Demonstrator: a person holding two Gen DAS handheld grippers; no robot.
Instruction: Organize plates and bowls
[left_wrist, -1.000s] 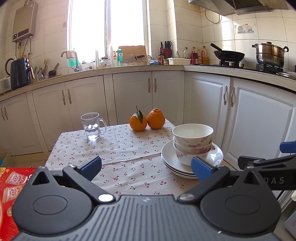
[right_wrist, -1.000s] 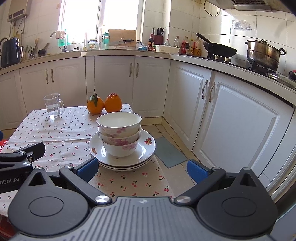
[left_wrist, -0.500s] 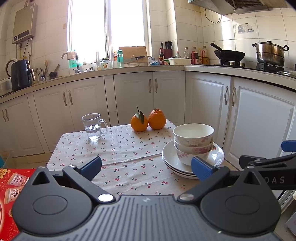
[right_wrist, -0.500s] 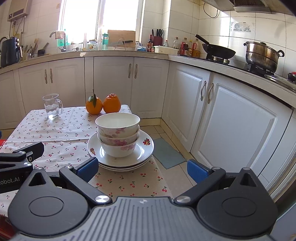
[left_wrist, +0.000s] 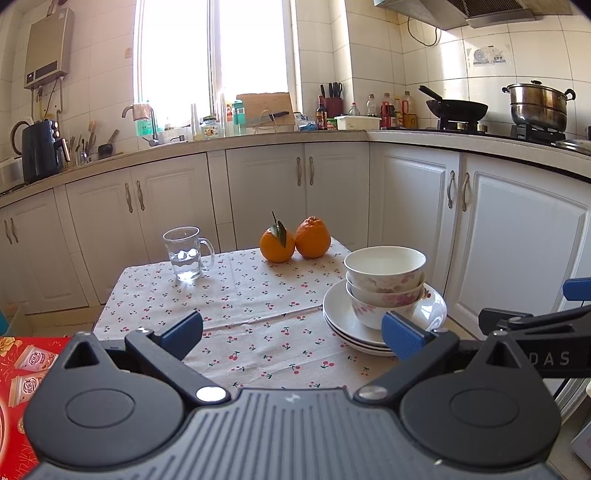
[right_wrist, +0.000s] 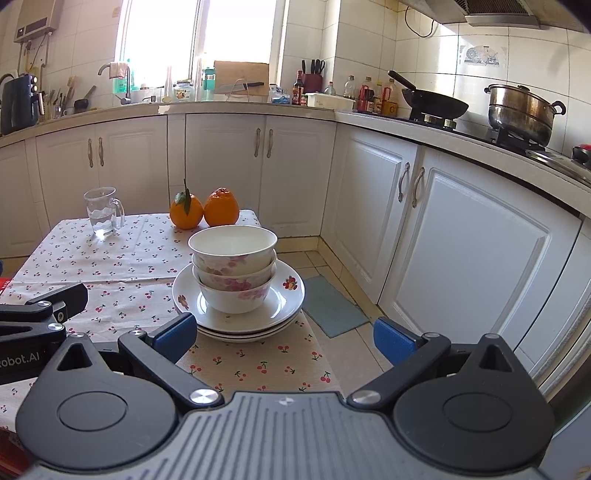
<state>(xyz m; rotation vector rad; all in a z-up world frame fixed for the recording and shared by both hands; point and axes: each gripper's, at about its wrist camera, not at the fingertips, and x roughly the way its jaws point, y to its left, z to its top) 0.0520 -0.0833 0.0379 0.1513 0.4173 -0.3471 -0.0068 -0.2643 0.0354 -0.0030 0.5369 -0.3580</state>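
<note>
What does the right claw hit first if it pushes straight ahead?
Probably the stack of plates with three nested bowls. It sits just ahead, left of the right claw centre, near its left finger. Depth is unclear; dead centre may pass the tablecloth edge.

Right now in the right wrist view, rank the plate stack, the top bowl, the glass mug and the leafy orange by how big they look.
1. plate stack
2. top bowl
3. glass mug and leafy orange: too alike to rank; both sit farther back, so true sizes are unsure.
</note>
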